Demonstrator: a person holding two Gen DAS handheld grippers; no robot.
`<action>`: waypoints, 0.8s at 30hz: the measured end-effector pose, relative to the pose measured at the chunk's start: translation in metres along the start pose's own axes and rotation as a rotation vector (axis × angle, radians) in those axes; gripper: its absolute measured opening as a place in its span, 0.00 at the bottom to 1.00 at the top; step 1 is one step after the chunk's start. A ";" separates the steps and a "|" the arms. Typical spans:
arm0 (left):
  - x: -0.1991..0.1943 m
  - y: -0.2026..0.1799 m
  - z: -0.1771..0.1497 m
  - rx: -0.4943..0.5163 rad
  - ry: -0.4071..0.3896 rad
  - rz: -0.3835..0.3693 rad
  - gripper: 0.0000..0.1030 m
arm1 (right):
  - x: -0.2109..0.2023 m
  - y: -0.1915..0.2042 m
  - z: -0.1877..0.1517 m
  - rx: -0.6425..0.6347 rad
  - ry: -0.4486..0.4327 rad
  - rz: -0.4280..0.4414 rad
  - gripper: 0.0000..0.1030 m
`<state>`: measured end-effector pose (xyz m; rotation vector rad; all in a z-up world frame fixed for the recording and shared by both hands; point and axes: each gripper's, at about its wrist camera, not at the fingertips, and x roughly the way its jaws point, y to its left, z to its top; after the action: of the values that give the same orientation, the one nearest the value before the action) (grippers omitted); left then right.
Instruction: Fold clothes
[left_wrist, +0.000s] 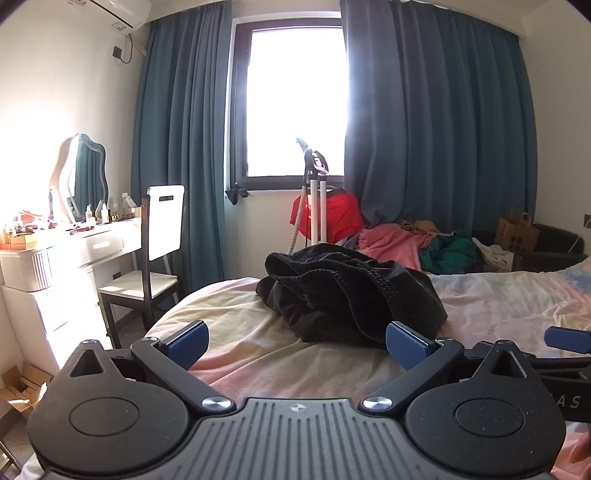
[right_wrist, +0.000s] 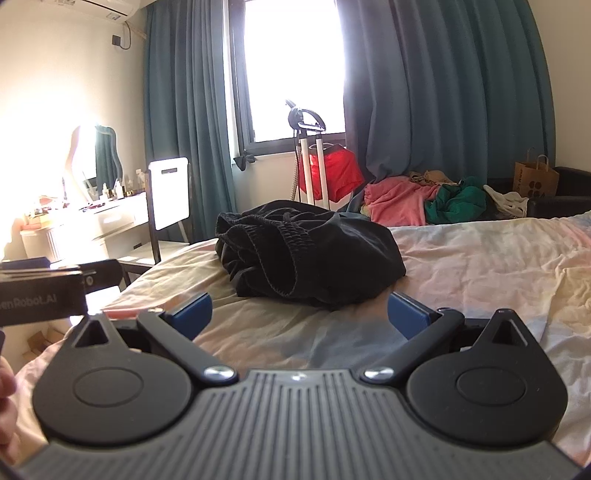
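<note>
Left tool fills the bottom of the left wrist view, its two blue-padded fingers spread wide with nothing between them, hovering just above the bed. Right tool sits the same way at the bottom of the right wrist view: fingers wide apart, empty, low over the pastel sheet. Each tool shows in the other's view: a blue finger of the right one at the right edge of the left view, the black body of the left one at the left edge of the right view, beside part of a hand. Black garment lies in a crumpled heap on the bed, centre frame in both views, just beyond the fingertips and not touched by either tool; its ribbed waistband faces up and left. Beyond the bed, centre frame, a garment steamer stands below the window with a red garment hanging on it. Pink and green clothes are piled at right of centre before the blue curtains, a paper bag beside them. Left of frame: white chair, dressing table with a mirror.
</note>
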<state>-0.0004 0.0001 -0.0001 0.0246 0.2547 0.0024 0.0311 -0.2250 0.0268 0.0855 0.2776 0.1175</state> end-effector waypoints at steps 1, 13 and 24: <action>-0.001 0.000 0.000 0.004 -0.004 0.000 1.00 | -0.001 0.000 0.000 0.002 -0.002 -0.001 1.00; -0.001 -0.002 0.000 0.032 0.012 -0.006 1.00 | 0.000 -0.002 0.000 0.030 0.003 -0.021 1.00; 0.000 0.002 0.000 0.023 0.023 -0.002 1.00 | -0.003 -0.006 0.000 0.058 0.014 -0.017 1.00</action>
<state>0.0000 0.0024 -0.0001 0.0473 0.2782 -0.0026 0.0294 -0.2314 0.0272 0.1404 0.2954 0.0931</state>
